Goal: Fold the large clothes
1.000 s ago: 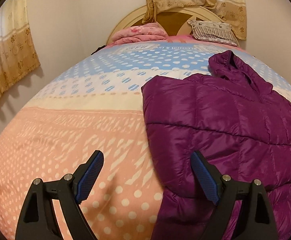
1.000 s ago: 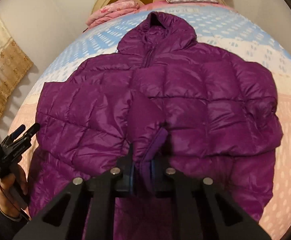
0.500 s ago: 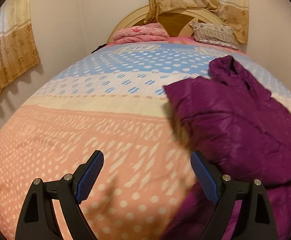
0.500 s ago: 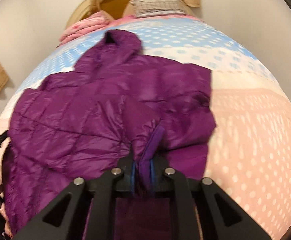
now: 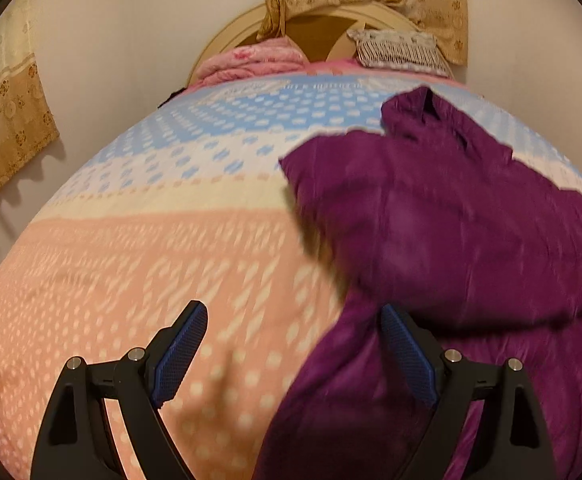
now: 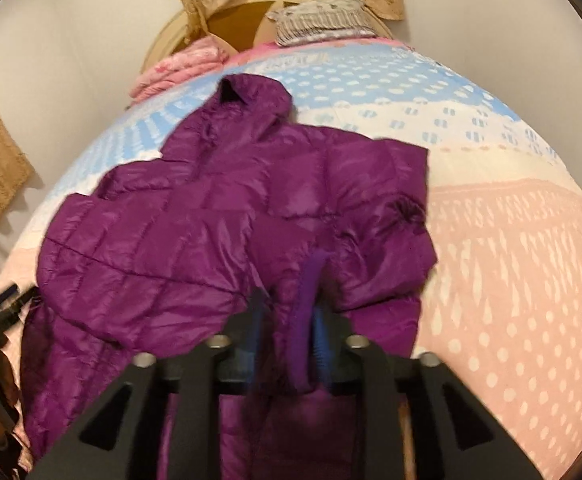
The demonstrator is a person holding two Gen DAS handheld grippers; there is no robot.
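Right claw I've got pinched on a fold of the quilted purple puffer jacket lying on the dotted pink-and-blue bedspread, left claw spread wide beside it.

The left gripper is built of matte black angular struts with triangular cut-outs, and silver round screw heads sit at its joints. Its two fingers carry blue pads with a fine ribbed texture. The right gripper has the same black frame, silver screws and blue pads, here blurred.
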